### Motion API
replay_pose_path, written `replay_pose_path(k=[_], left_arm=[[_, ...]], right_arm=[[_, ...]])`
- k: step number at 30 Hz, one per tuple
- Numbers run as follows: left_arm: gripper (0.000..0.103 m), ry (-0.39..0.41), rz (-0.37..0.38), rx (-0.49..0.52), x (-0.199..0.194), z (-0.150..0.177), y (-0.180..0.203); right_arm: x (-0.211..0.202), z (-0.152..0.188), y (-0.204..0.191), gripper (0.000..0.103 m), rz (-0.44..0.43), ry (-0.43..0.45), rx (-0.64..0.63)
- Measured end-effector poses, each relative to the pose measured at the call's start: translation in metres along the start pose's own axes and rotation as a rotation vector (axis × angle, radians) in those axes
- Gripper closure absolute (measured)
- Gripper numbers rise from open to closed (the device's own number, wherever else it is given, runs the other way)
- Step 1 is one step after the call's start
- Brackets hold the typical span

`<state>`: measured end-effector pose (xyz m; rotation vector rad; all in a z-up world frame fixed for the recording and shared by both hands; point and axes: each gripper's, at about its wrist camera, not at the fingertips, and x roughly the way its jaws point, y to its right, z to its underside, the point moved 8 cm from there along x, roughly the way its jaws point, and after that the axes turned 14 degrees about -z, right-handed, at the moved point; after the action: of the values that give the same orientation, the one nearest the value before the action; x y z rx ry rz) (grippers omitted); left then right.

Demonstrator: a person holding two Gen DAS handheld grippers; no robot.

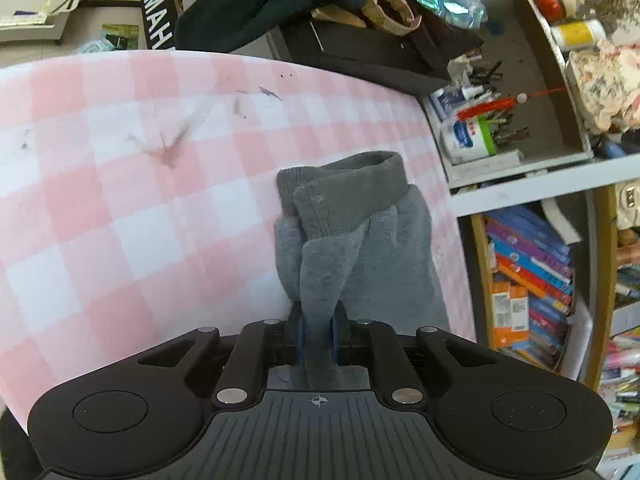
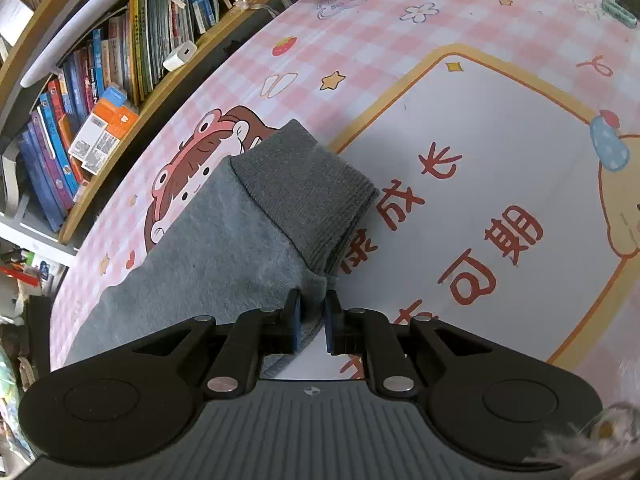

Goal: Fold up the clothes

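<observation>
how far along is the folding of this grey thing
Early. Done: both grips look made. In hand: the left gripper pinches a bunched fold of the grey garment below one ribbed cuff; the right gripper is shut on fabric beside the other ribbed cuff. Left: the garment lies spread on the pink checked tablecloth, no neat fold visible, so the actual folding remains.

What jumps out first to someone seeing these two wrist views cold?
The grey garment, pinched in both grippers: the left gripper holds a bunched fold just below a ribbed cuff, and the right gripper holds the fabric edge beside another cuff. Under it lies the pink checked table cover, with a cartoon panel in the right wrist view.
</observation>
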<state>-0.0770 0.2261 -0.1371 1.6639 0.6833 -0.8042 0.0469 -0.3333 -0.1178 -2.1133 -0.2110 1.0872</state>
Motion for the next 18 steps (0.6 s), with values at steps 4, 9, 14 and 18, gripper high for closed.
replay_pose_path(k=[4,9,14,18], left_arm=[[0.083,-0.018,0.001,-0.013,0.001,-0.001,-0.004],[0.081,-0.032,0.024,-0.045,0.0,-0.003,-0.007],[0.08,-0.029,0.026,-0.03,0.002,-0.004,-0.005],[0.08,-0.018,0.017,0.005,0.001,-0.003,-0.003]], right_arm=[[0.0,0.001,-0.001,0.091,0.014,0.003,-0.013],[-0.003,0.001,-0.003,0.079,0.06,0.024,-0.045],[-0.01,-0.002,-0.006,0.063,0.137,0.06,-0.092],[-0.021,-0.007,-0.016,0.047,0.248,0.139,-0.196]])
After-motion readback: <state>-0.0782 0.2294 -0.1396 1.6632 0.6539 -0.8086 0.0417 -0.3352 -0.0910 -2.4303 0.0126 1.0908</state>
